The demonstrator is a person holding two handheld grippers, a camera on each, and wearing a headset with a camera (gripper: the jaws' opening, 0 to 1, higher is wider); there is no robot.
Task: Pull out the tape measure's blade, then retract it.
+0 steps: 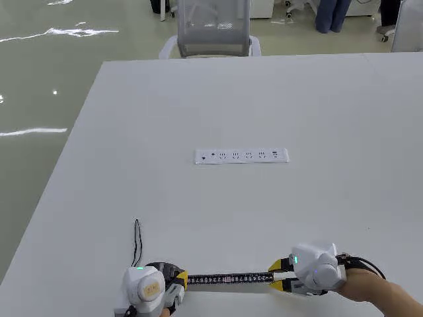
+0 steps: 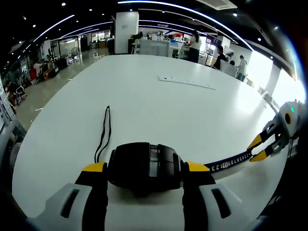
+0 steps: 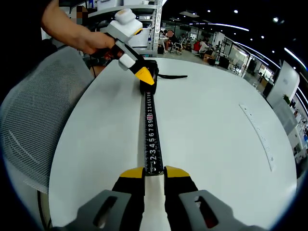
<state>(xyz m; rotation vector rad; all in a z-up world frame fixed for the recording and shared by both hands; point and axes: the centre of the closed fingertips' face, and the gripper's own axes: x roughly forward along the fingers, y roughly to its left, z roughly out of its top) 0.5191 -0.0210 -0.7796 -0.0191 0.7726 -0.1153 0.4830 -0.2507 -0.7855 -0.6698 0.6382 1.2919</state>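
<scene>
The left hand-held gripper clamps the tape measure's case; the right hand-held gripper pinches the tip of the drawn-out blade, both well on the person's side of the power strip. If that thin pinch slips, the blade could whip back uncontrolled.

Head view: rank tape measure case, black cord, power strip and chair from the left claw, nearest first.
1. tape measure case, gripped in the left claw.
2. black cord, just ahead of it.
3. power strip, farther ahead, centre.
4. chair, beyond the table.
</scene>
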